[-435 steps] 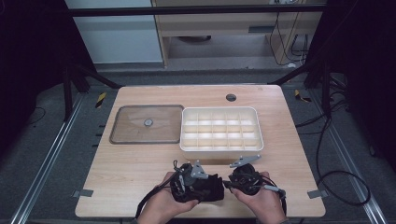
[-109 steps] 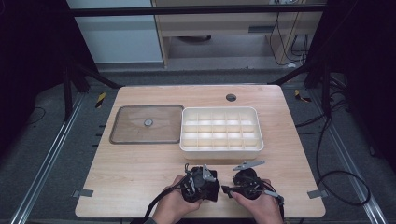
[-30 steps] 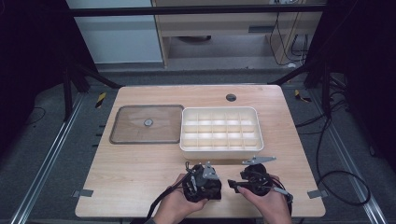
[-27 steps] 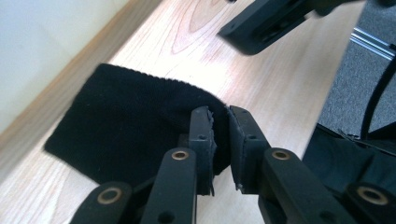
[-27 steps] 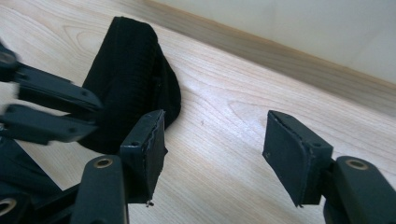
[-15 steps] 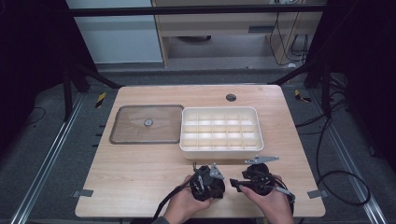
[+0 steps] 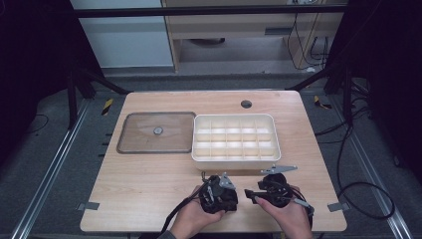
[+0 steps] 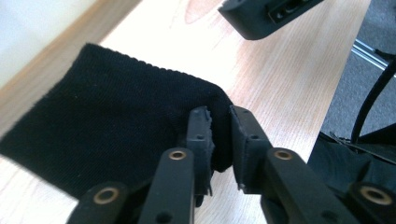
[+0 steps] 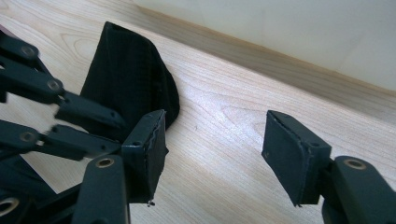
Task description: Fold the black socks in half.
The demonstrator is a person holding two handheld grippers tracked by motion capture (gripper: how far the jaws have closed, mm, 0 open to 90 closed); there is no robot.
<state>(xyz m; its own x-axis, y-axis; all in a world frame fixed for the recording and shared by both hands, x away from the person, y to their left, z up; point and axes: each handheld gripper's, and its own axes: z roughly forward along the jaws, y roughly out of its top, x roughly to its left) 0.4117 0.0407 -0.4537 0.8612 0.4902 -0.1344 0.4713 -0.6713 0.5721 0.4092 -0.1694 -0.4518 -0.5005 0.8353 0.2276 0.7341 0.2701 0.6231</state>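
We pinch the black cloth [image 8: 112, 126] by its corner between our left gripper [image 8: 219, 135] jaws, just easing apart; the right gripper [image 9: 219, 149] gapes empty beside it. We should regrip firmly before lifting.

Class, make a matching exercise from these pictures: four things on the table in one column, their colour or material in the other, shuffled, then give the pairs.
Things:
1. Compartment tray
2. Flat lid with a centre knob
3. Knitted cloth between the left gripper jaws
4. Table top

Descriptions:
A. Black
B. Light wood
C. White
D. Clear, see-through

Pairs: 1-C, 2-D, 3-A, 4-B
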